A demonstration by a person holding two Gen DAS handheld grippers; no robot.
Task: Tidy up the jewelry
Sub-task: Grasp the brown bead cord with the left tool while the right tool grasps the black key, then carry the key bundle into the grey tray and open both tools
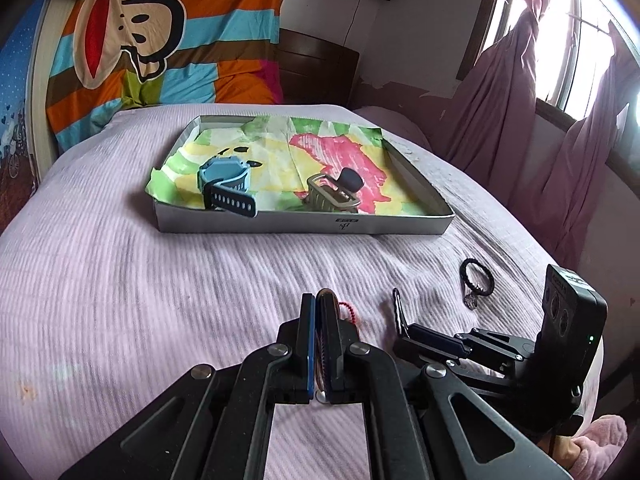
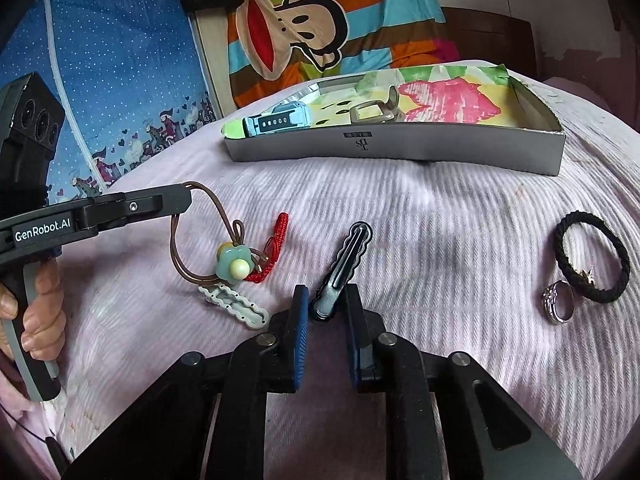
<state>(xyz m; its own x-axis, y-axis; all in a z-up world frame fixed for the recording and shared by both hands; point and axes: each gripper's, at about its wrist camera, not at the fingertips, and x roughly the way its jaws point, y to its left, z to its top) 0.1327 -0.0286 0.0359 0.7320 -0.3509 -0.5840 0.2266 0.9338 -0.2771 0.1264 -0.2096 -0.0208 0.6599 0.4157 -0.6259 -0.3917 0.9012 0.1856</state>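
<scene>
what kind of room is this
Most likely a bedroom: the jewelry lies on a bed with a lilac cover, a dark headboard stands behind it, and purple curtains hang at the window.

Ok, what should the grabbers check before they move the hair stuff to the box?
1. Left gripper shut on the brown cord: ok.
2. Black hair clip between the right gripper fingers: ok.
3. Right gripper squeezing the clip tightly: cannot tell.
4. Free room in the box: ok.
5. Bed cleared of jewelry: not ok; ring, black hair band and white clip remain.
</scene>
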